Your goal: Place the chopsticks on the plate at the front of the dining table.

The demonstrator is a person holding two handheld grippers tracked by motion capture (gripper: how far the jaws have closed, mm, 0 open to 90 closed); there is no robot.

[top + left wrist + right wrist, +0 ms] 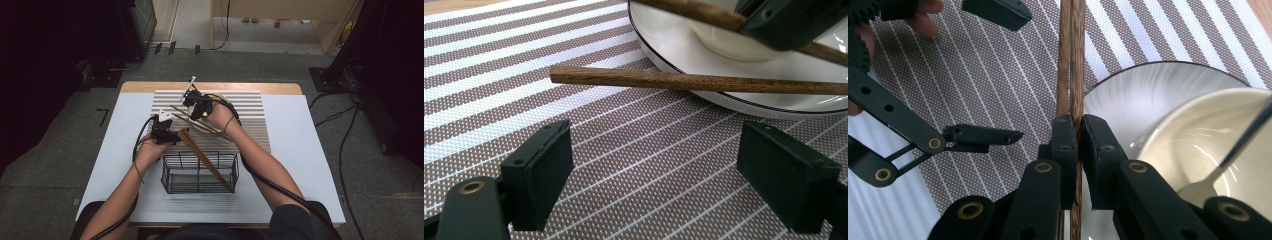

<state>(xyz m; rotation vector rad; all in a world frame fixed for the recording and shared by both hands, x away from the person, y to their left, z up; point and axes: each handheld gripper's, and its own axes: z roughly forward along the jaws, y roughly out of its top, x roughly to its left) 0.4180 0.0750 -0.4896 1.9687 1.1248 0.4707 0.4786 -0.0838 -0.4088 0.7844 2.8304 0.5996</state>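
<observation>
Jaws on the left gripper (pixel 659 185) stand wide apart with nothing between them, low over the striped placemat (pixel 524 65) at the left of the scene. Just ahead of them one wooden chopstick (pixel 694 82) lies with its far length propped on the rim of the white plate (pixel 684 55), its near tip jutting out over the mat.

Further right, the right gripper (pixel 1080 145) has its jaws pinched together on a second chopstick (pixel 1077 55), gripping it partway along so that the stick runs straight out past the pads, beside another chopstick (pixel 1064 55). A bowl (pixel 1198 145) sits on the plate, a metal utensil resting in it. Nearer the person, the wire basket (pixel 200 172) holds more chopsticks leaning out over its rim.

Such sticks look light, stiff and smooth, so a narrow one may roll or swivel in a pinch. A hold near the middle, square across the grain, probably keeps it from pivoting; the free tip jutting over the mat seems the easiest place for the left gripper to close on.
</observation>
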